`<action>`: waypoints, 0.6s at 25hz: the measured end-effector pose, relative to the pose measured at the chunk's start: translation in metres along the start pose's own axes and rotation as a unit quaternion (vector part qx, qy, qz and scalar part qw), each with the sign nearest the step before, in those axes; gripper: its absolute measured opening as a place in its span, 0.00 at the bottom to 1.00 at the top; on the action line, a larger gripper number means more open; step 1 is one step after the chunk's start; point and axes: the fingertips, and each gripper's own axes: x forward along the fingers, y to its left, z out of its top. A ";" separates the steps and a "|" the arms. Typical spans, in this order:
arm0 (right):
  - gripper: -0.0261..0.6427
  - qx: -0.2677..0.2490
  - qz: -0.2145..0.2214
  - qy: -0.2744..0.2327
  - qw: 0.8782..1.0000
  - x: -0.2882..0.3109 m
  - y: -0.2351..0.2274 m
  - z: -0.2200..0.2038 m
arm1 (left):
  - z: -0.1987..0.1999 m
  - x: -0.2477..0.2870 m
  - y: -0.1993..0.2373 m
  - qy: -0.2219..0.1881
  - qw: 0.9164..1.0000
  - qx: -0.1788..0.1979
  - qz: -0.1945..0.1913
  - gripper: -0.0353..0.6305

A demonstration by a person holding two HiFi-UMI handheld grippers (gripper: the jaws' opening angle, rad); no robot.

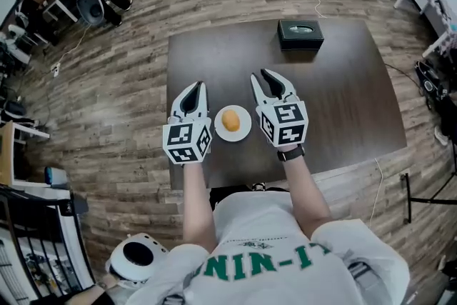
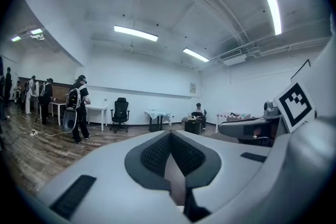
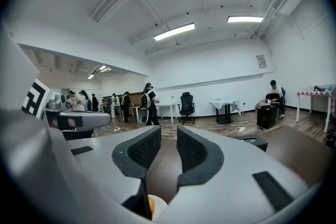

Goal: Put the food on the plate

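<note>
A round orange food [image 1: 230, 121] lies on the small white plate [image 1: 244, 128] at frame centre. The left tongs [image 1: 198, 86] are pressed together, the right tongs [image 1: 260, 75] slightly spread and empty

In its own view the right tool [image 3: 168, 131] hides all but slivers of plate [image 3: 160, 208] and food [image 3: 151, 206].
</note>
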 end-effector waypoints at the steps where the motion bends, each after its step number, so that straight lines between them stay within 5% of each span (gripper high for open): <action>1: 0.20 -0.002 -0.001 -0.005 1.000 -0.003 -0.001 0.006 | 0.006 -0.002 -0.002 -0.005 1.000 0.000 0.000 0.07; 15: 0.09 -0.016 0.007 -0.074 0.997 -0.037 -0.001 0.080 | 0.069 -0.022 -0.017 -0.063 0.998 0.015 0.020 0.07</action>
